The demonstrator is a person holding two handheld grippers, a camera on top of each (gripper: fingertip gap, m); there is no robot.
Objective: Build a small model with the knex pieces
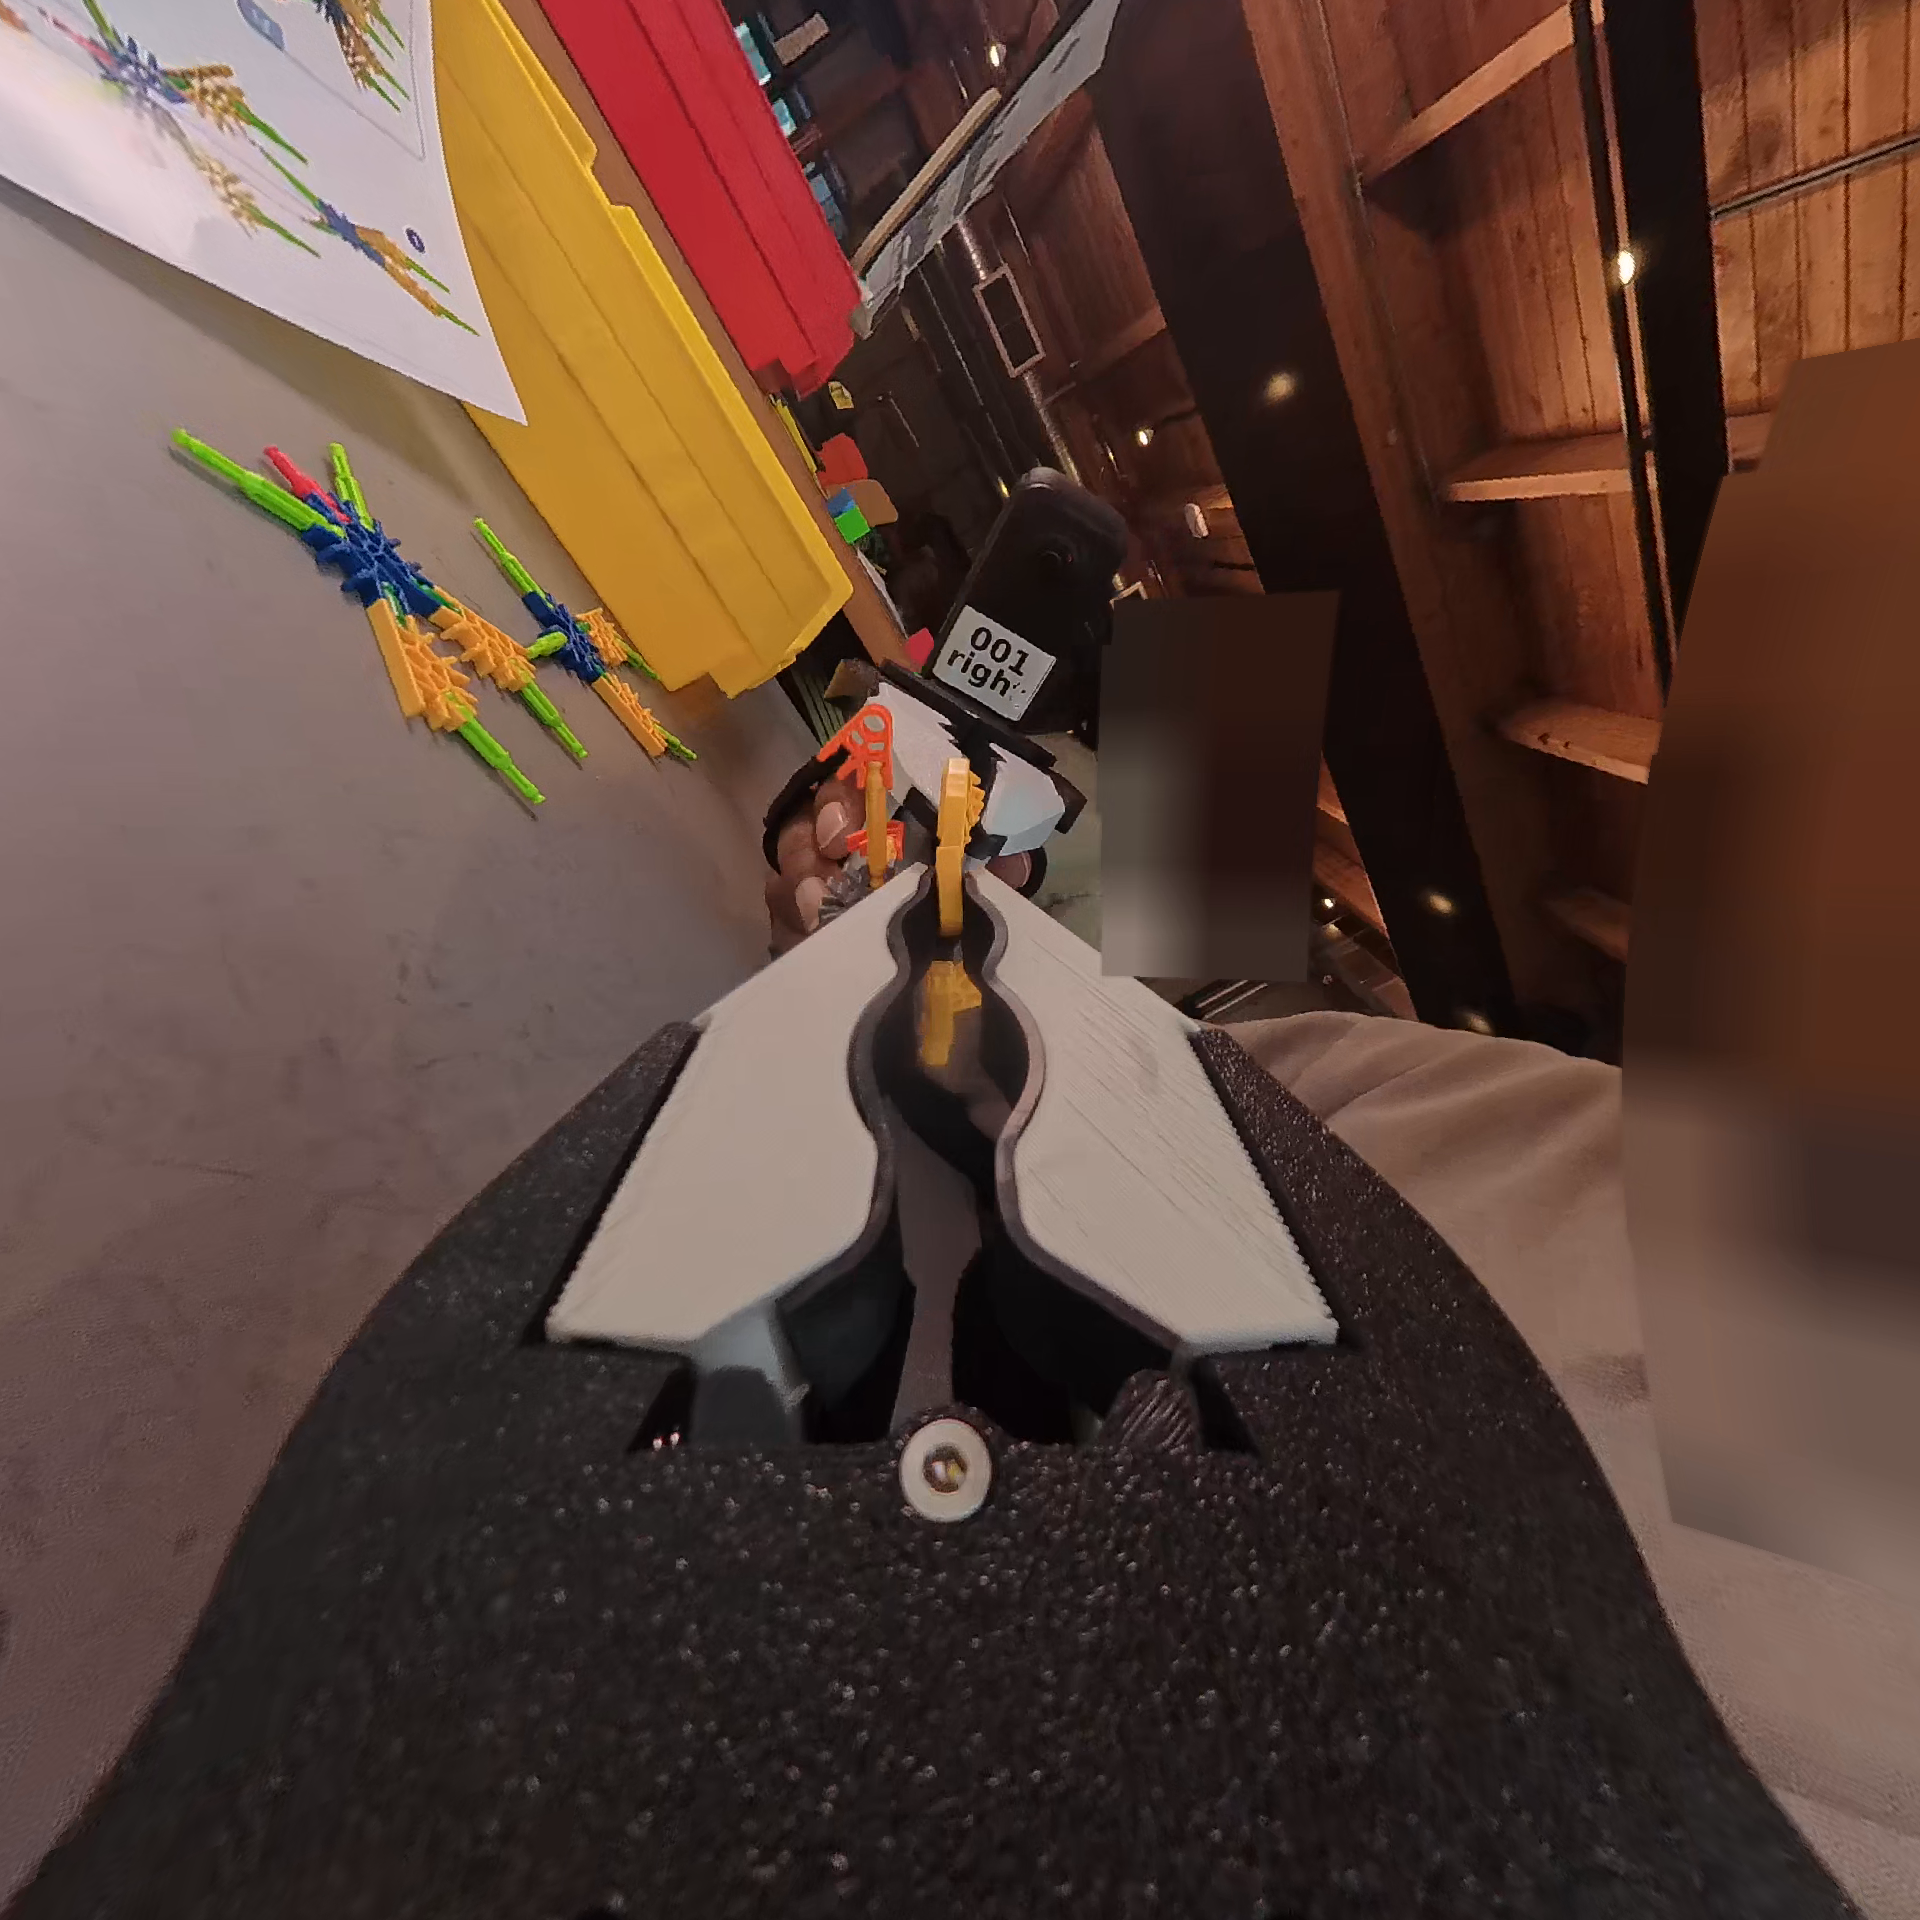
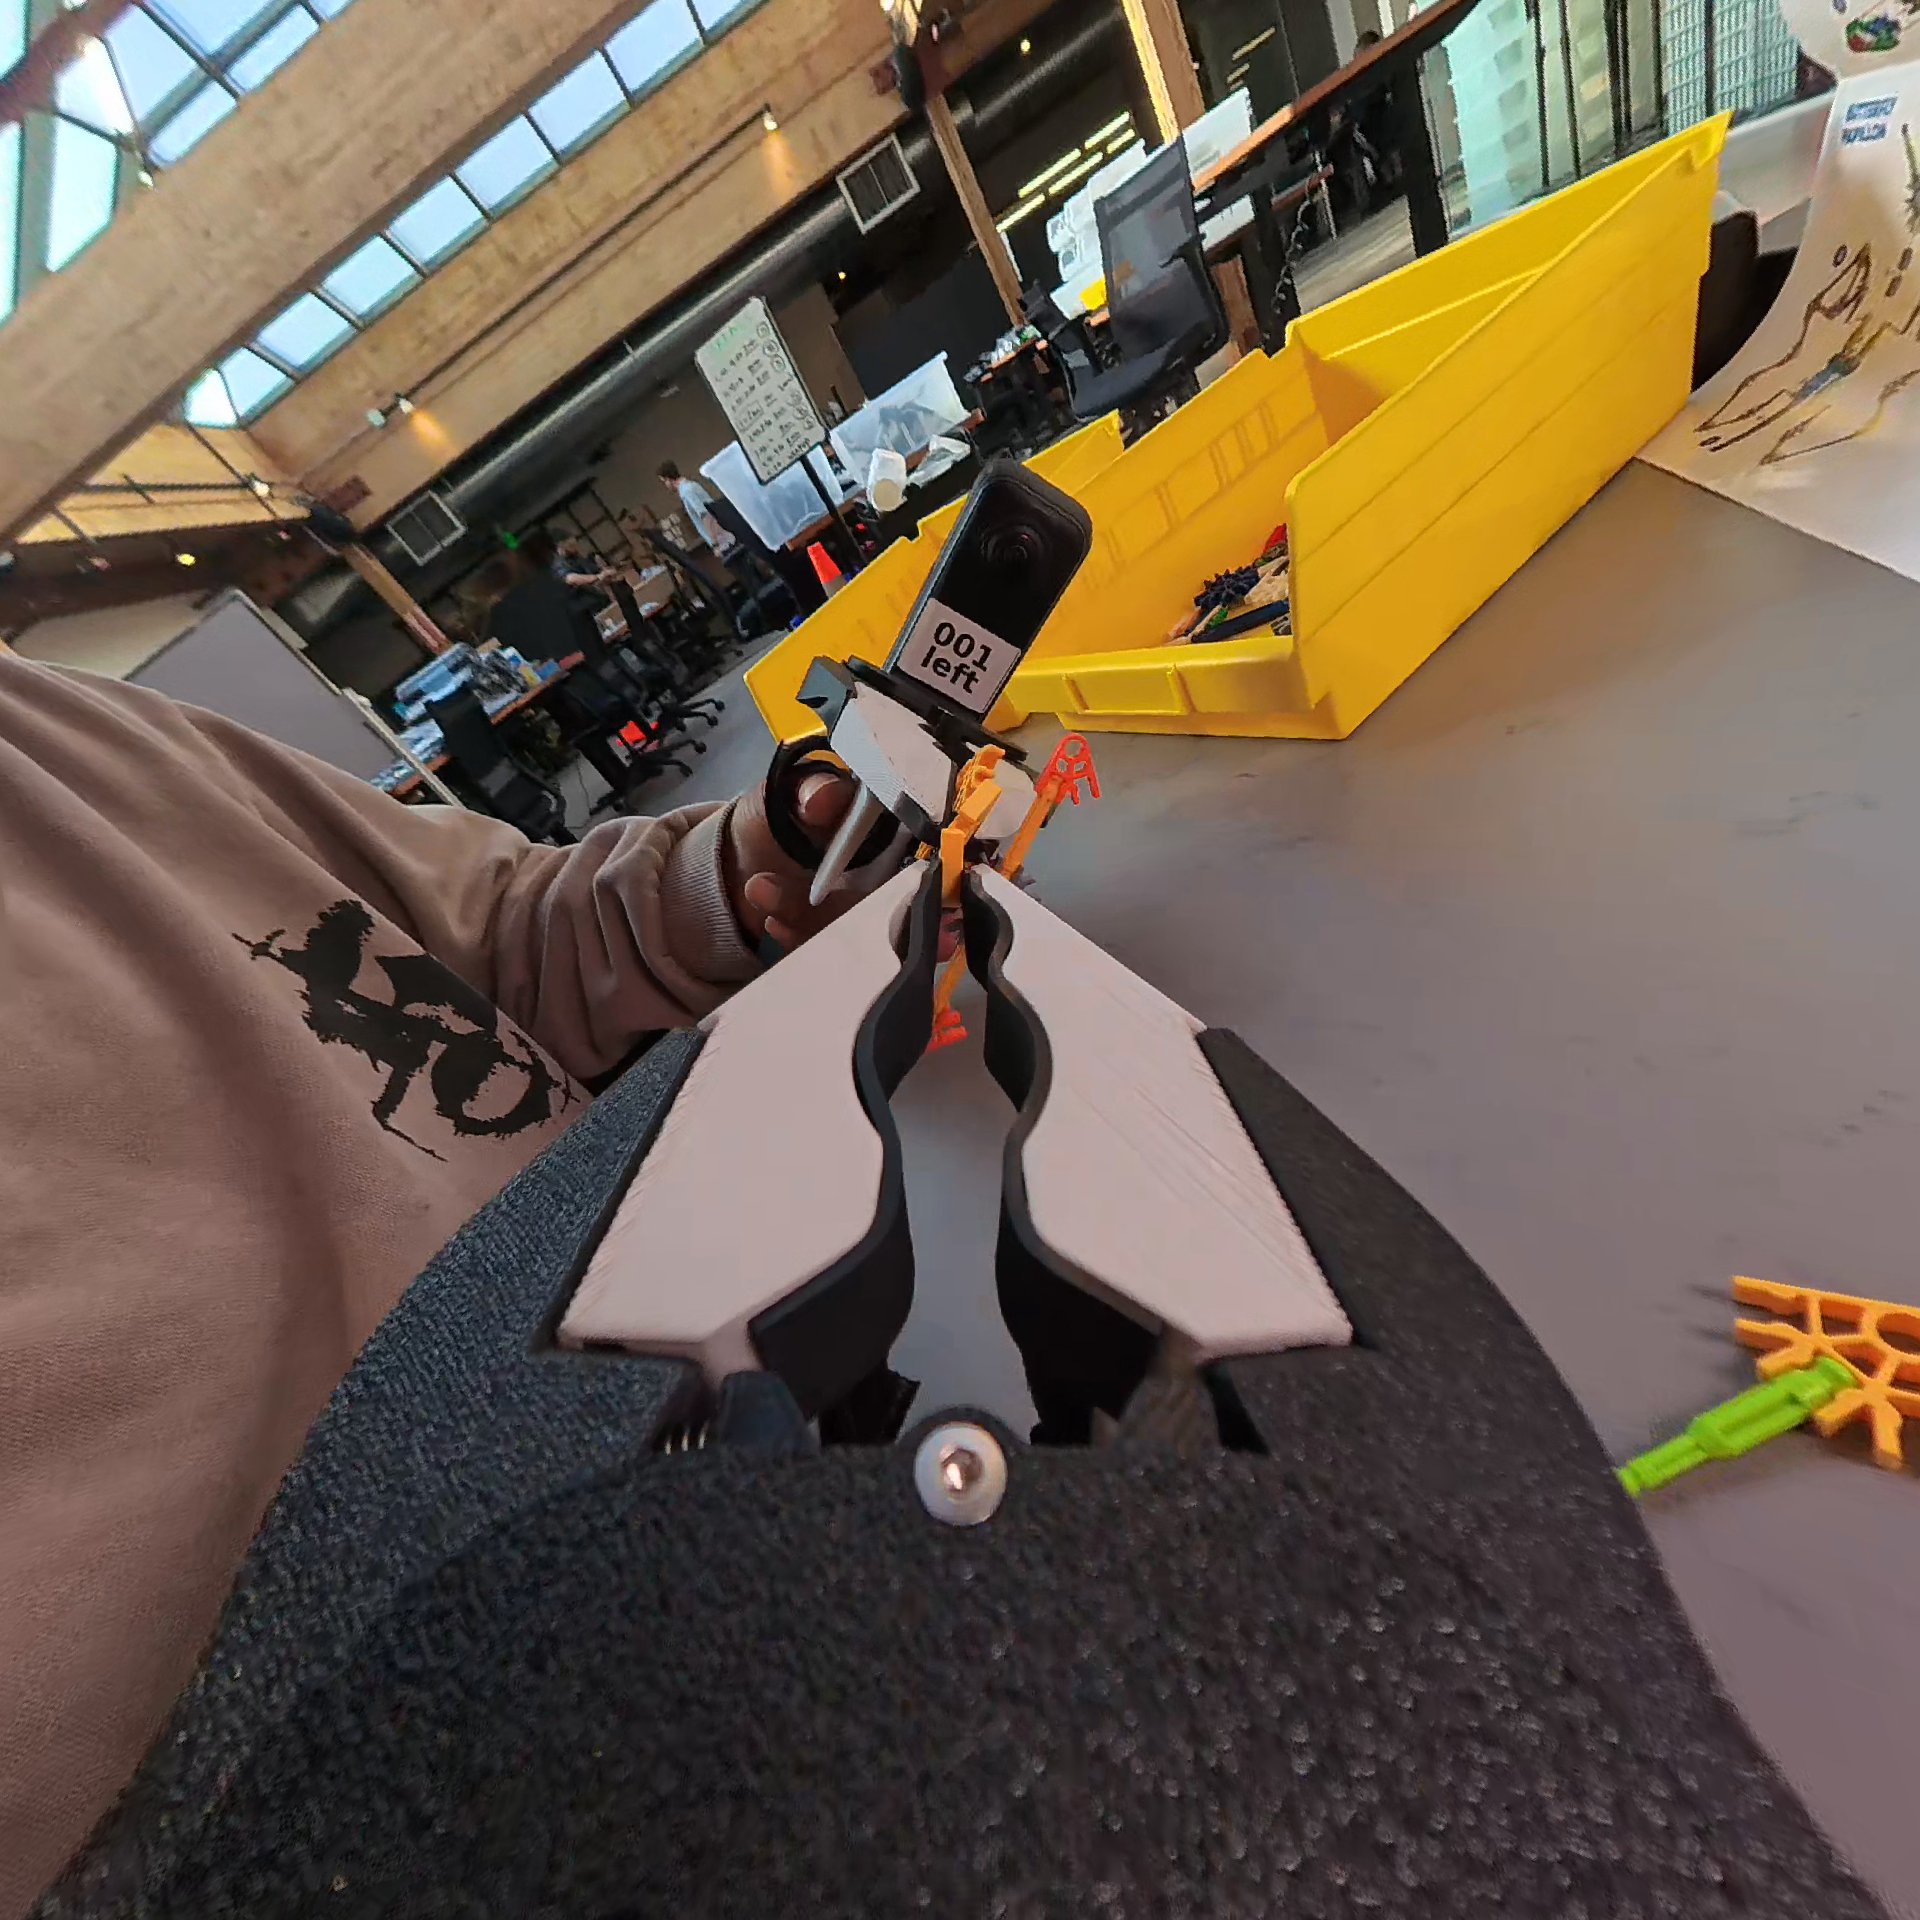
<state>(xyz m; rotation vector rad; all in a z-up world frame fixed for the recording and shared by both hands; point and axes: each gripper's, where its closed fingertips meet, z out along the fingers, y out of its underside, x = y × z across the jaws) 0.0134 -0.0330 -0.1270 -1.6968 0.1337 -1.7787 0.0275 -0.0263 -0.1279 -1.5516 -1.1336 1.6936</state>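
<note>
The small toy build point(image 2: 961, 831), made of yellow and orange plastic sticks and clips, is held up in the air between the two tools, above the grey worktop point(image 2: 1455, 987). The left hand-held gripper point(image 1: 948, 883) is closed on the yellow clip piece point(image 1: 951, 831) at its tips. The right hand-held gripper point(image 2: 948, 883) is closed on a yellow stick point(image 2: 951, 966) of the same build, so both tools pinch it from facing sides. An orange clip point(image 2: 1070, 771) sticks out from the build, on the side toward the yellow bin point(image 2: 1351, 540).

The yellow bin sits on the worktop beyond the build and has some loose toy parts inside. A red bin point(image 1: 717, 177) lies just behind the yellow bin. In front of the yellow bin, flat on the worktop, lie finished star shapes point(image 1: 416, 603) in blue, yellow and green. A white picture sheet point(image 1: 260, 187) lies beside the yellow bin too.

The grips are only at the very tips, on thin plastic. If the two tools pull or twist apart, the build could snap open or slip out and fall to the worktop. Squeezing hard could bend the thin stick.
</note>
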